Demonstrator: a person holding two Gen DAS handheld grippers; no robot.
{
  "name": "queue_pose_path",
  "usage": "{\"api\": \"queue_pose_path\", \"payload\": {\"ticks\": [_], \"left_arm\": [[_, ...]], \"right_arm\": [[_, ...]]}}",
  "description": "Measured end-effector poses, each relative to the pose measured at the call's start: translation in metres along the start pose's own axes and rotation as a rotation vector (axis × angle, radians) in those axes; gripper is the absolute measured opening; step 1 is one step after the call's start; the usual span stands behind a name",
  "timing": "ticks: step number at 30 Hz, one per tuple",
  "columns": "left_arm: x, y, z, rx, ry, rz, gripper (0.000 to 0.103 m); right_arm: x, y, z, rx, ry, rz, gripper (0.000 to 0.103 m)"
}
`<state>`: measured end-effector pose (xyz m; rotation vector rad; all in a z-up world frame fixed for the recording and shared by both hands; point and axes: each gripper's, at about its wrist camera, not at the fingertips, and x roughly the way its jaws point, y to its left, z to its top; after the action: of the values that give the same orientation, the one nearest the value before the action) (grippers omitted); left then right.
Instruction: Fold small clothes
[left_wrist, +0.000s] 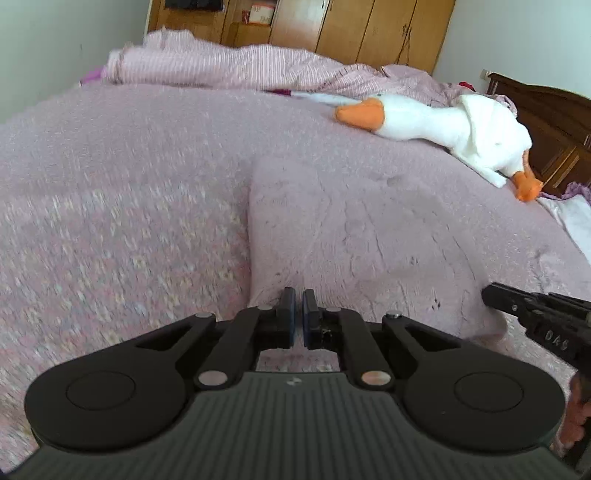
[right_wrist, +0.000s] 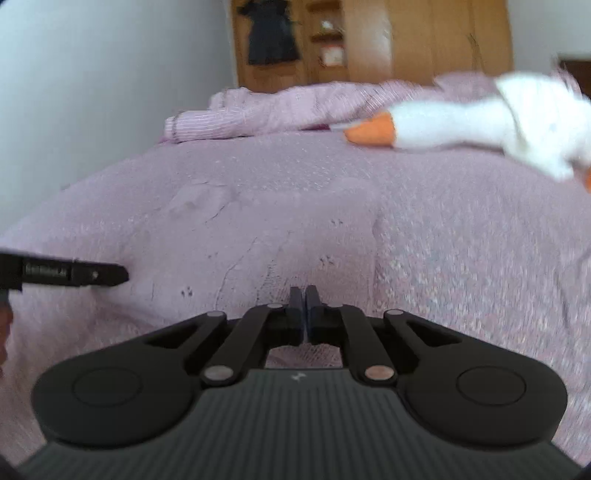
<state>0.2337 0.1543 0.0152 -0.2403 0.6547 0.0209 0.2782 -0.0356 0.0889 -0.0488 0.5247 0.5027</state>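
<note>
A small pale pink garment (left_wrist: 369, 229) lies flat on the pink bedspread (left_wrist: 110, 184), hard to tell apart from it in colour. My left gripper (left_wrist: 298, 306) is at the garment's near left corner, its pads closed to a thin gap on the fabric edge. My right gripper (left_wrist: 489, 293) comes in from the right at the near right corner. In the right wrist view the garment (right_wrist: 258, 229) spreads ahead, the right gripper (right_wrist: 305, 295) is shut on its near edge, and the left gripper (right_wrist: 123, 275) touches the left corner. Both views are motion-blurred.
A white plush goose (left_wrist: 443, 125) with an orange beak lies at the back right of the bed. A rumpled striped pink blanket (left_wrist: 221, 66) runs along the far side. Behind stand a wooden wardrobe (left_wrist: 369, 29) and a dark wood headboard (left_wrist: 546, 122).
</note>
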Motion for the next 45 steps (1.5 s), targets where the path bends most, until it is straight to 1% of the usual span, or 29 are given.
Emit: {"api": "queue_pose_path", "payload": {"ticks": [1, 2, 3, 4, 5, 6, 7, 8, 9, 10, 11, 13, 14, 15, 17, 18, 21, 24, 26, 28, 31, 33, 35, 36, 37, 39, 41, 43, 45], "left_arm": [[-0.001, 0.002, -0.001, -0.004, -0.002, -0.008, 0.009], [-0.004, 0.003, -0.001, -0.007, 0.002, -0.016, 0.009], [-0.009, 0.005, 0.001, -0.019, 0.007, -0.029, 0.010], [-0.016, 0.007, 0.003, -0.036, 0.008, -0.041, 0.011], [-0.023, 0.011, 0.004, -0.065, 0.014, -0.051, 0.015], [-0.028, 0.015, 0.005, -0.094, 0.016, -0.071, 0.021], [-0.031, 0.018, 0.004, -0.118, 0.017, -0.091, 0.046], [-0.033, 0.024, 0.002, -0.157, 0.017, -0.112, 0.075], [-0.033, 0.029, -0.002, -0.202, 0.022, -0.118, 0.085], [-0.031, 0.033, -0.005, -0.243, 0.035, -0.129, 0.091], [-0.026, 0.039, -0.010, -0.298, 0.065, -0.149, 0.091], [-0.015, 0.053, -0.024, -0.453, 0.145, -0.224, 0.091], [-0.013, 0.059, -0.030, -0.518, 0.157, -0.259, 0.091], [-0.014, 0.062, -0.034, -0.567, 0.153, -0.284, 0.091], [-0.013, 0.065, -0.037, -0.616, 0.159, -0.315, 0.091], [-0.011, 0.066, -0.038, -0.636, 0.161, -0.328, 0.091], [0.007, 0.069, -0.035, -0.698, 0.164, -0.368, 0.091], [0.026, 0.075, -0.021, -0.712, 0.186, -0.400, 0.091], [0.038, 0.082, -0.014, -0.740, 0.198, -0.423, 0.091], [0.047, 0.088, -0.004, -0.771, 0.198, -0.429, 0.091], [0.051, 0.091, 0.006, -0.733, 0.135, -0.395, 0.089], [0.049, 0.093, 0.006, -0.701, 0.106, -0.397, 0.088], [0.041, 0.093, 0.003, -0.641, 0.084, -0.383, 0.087], [0.037, 0.092, 0.002, -0.613, 0.088, -0.374, 0.087], [0.034, 0.092, 0.000, -0.606, 0.105, -0.375, 0.087], [0.031, 0.094, -0.004, -0.634, 0.162, -0.397, 0.087], [0.036, 0.097, -0.005, -0.683, 0.219, -0.440, 0.089], [0.041, 0.100, -0.004, -0.694, 0.239, -0.449, 0.089], [0.050, 0.098, 0.005, -0.702, 0.237, -0.456, 0.089]], "right_arm": [[-0.003, -0.001, -0.001, 0.003, -0.014, 0.002, 0.007], [-0.006, -0.005, -0.002, 0.033, -0.018, 0.006, 0.017], [-0.010, -0.012, -0.003, 0.083, -0.022, 0.019, 0.041], [-0.014, -0.020, -0.004, 0.149, -0.026, 0.036, 0.054], [-0.018, -0.027, -0.007, 0.195, -0.028, 0.046, 0.072], [-0.022, -0.032, -0.009, 0.217, -0.030, 0.041, 0.078], [-0.026, -0.034, -0.010, 0.213, -0.027, 0.033, 0.077], [-0.031, -0.034, -0.013, 0.199, -0.018, 0.032, 0.077], [-0.034, -0.036, -0.013, 0.198, -0.008, 0.038, 0.077], [-0.036, -0.040, -0.014, 0.224, 0.007, 0.055, 0.077], [-0.037, -0.044, -0.014, 0.269, 0.026, 0.083, 0.077], [-0.037, -0.058, -0.016, 0.404, 0.072, 0.161, 0.077], [-0.037, -0.065, -0.019, 0.486, 0.097, 0.206, 0.077], [-0.036, -0.070, -0.021, 0.547, 0.115, 0.239, 0.077], [-0.034, -0.076, -0.026, 0.634, 0.136, 0.271, 0.079], [-0.032, -0.077, -0.028, 0.651, 0.140, 0.270, 0.081], [-0.023, -0.077, -0.037, 0.699, 0.162, 0.257, 0.083], [-0.014, -0.078, -0.047, 0.768, 0.181, 0.272, 0.082], [-0.013, -0.080, -0.051, 0.791, 0.161, 0.281, 0.081], [-0.009, -0.081, -0.050, 0.796, 0.150, 0.288, 0.081], [0.001, -0.085, -0.047, 0.797, 0.133, 0.303, 0.080], [0.005, -0.089, -0.044, 0.813, 0.131, 0.309, 0.080], [0.006, -0.093, -0.044, 0.833, 0.134, 0.324, 0.080], [0.005, -0.095, -0.044, 0.836, 0.134, 0.333, 0.080], [0.004, -0.096, -0.045, 0.834, 0.135, 0.338, 0.080], [0.000, -0.099, -0.048, 0.822, 0.129, 0.346, 0.080], [-0.001, -0.099, -0.051, 0.812, 0.121, 0.357, 0.080], [0.001, -0.097, -0.050, 0.793, 0.119, 0.357, 0.080], [0.006, -0.096, -0.046, 0.779, 0.121, 0.355, 0.080]]}}
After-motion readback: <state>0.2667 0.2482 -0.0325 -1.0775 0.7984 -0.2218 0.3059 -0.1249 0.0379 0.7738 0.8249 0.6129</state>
